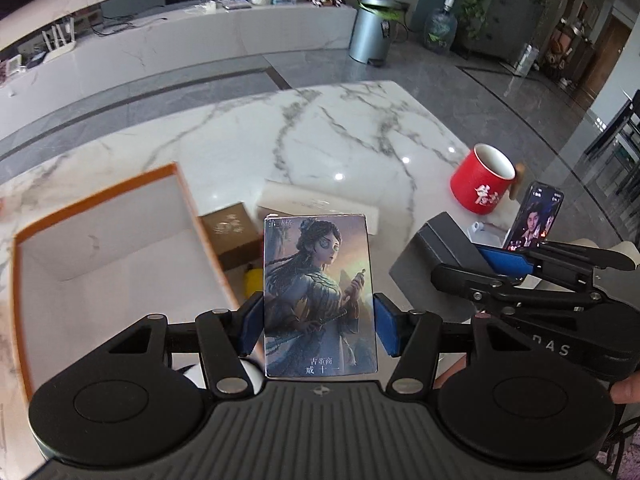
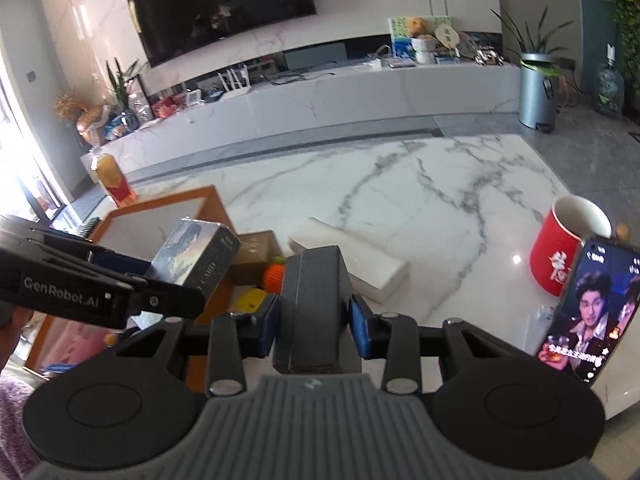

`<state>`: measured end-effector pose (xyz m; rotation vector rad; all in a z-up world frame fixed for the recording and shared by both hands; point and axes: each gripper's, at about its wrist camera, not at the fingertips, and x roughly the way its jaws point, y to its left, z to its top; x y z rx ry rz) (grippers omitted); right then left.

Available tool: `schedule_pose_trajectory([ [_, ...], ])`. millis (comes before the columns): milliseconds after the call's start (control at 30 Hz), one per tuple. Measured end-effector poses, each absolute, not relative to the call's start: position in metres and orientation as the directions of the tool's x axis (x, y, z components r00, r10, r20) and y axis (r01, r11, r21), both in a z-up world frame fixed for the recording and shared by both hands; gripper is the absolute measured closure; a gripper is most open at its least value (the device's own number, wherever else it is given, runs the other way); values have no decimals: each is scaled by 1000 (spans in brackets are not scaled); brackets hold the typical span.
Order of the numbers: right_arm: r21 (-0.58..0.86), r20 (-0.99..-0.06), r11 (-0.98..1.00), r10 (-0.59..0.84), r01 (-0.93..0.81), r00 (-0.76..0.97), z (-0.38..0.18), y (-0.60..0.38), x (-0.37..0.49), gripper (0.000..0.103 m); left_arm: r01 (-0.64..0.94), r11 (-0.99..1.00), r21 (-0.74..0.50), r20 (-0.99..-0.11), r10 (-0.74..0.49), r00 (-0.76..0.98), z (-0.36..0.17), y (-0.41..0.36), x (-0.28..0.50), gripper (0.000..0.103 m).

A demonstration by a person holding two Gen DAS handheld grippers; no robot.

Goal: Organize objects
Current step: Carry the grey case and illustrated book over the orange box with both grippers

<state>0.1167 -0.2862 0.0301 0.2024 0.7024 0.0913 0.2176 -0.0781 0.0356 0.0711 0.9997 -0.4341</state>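
Left gripper (image 1: 320,316): my blue pads are clamped on a card box (image 1: 320,296), one on each long side, box upright in the centre of the left wrist frame with the printed figure facing the camera. In the right wrist view the same card box (image 2: 198,258) sits at left centre, tilted, just above the near corner of the orange tray (image 2: 208,204). Right gripper (image 2: 312,316): pads are pressed against both sides of a dark grey box (image 2: 314,300), so it's held, lower centre of that frame. From the left wrist view the grey box (image 1: 436,252) is at right centre with the right gripper's fingers (image 1: 504,260) on it, beside the card box, not touching as far as I can tell. Orange tray (image 1: 100,240) fills the left of the left wrist frame, white inside, open top. Behind the card box: a brown box (image 1: 234,236) just right of the tray's wall, and a white block (image 1: 320,202) lying flat on the marble table (image 1: 320,128). A yellow thing (image 1: 254,280) is half hidden next to the left pad; can't tell what it is. Red mug (image 1: 482,180) stands upright at right of centre, well apart from both boxes. A phone (image 1: 534,220) is propped up just below the mug, screen lit. In the right wrist frame an orange ball (image 2: 274,276) shows just left of the grey box, touching or not I can't tell.
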Motion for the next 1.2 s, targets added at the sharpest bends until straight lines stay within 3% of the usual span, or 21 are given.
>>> schedule_pose_trajectory([
  [267, 182, -596, 973, 223, -140, 772, 72, -220, 123, 64, 291, 950, -112, -807, -258, 531, 52, -4, 206, 37],
  [467, 251, -600, 938, 344, -238, 723, 84, -170, 152, 64, 225, 970, -93, -815, -204, 543, 36, 40, 216, 37],
  [633, 362, -650, 910, 403, -204, 644, 62, -140, 196, 64, 202, 975, -93, -816, -191, 546, 14, 60, 228, 37],
  [900, 301, -757, 947, 310, -114, 575, 10, -108, 253, 64, 183, 983, -12, -851, -106, 515, -23, 67, 252, 37],
  [1200, 321, -805, 946, 291, -33, 517, -24, -89, 282, 64, 189, 978, 85, -867, -21, 497, -50, 58, 264, 37],
])
